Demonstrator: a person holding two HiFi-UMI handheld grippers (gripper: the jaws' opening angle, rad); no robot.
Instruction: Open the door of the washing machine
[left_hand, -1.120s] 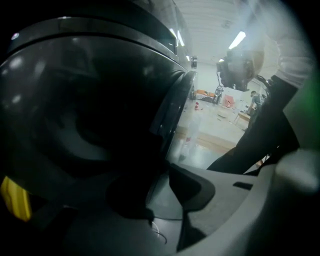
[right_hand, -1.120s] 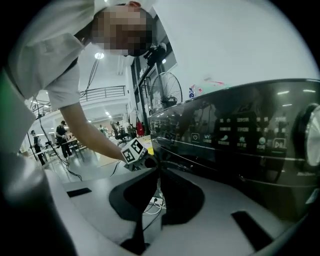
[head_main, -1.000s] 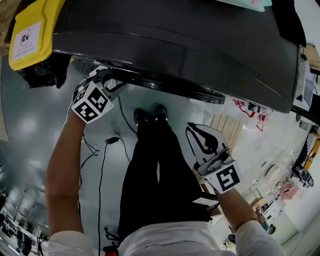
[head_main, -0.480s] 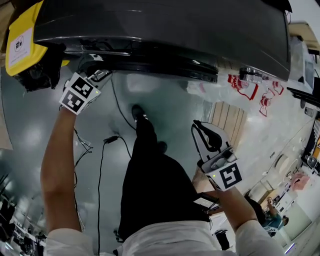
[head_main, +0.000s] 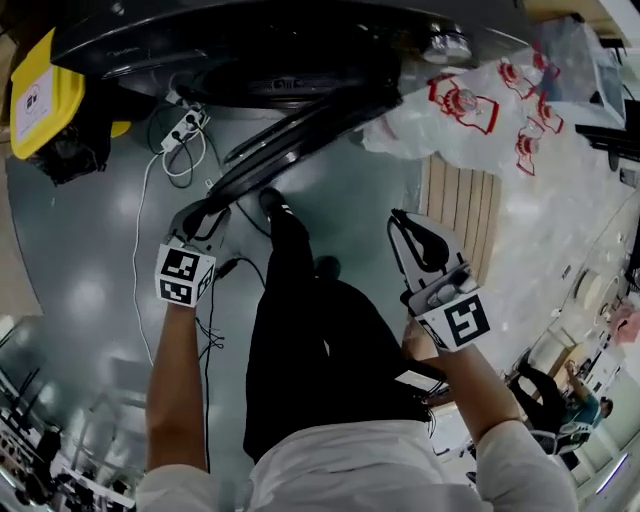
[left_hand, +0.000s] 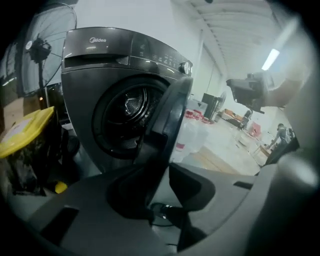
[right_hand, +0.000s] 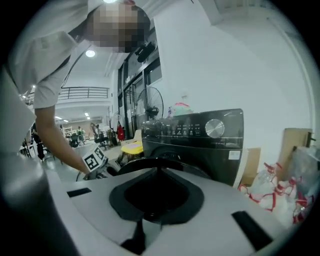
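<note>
With my left gripper (head_main: 203, 215) clamped on the rim of the door (head_main: 300, 135), swung partly out from the washing machine (head_main: 300, 30), and my right gripper (head_main: 405, 225) closed on nothing, pulling off the hinge's arc could slip my hold.

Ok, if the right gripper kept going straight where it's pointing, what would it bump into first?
Most likely the open door, whose dark rim curves across just ahead of the right gripper in its own view. The front of the washing machine stands behind it; depth is hard to judge.
</note>
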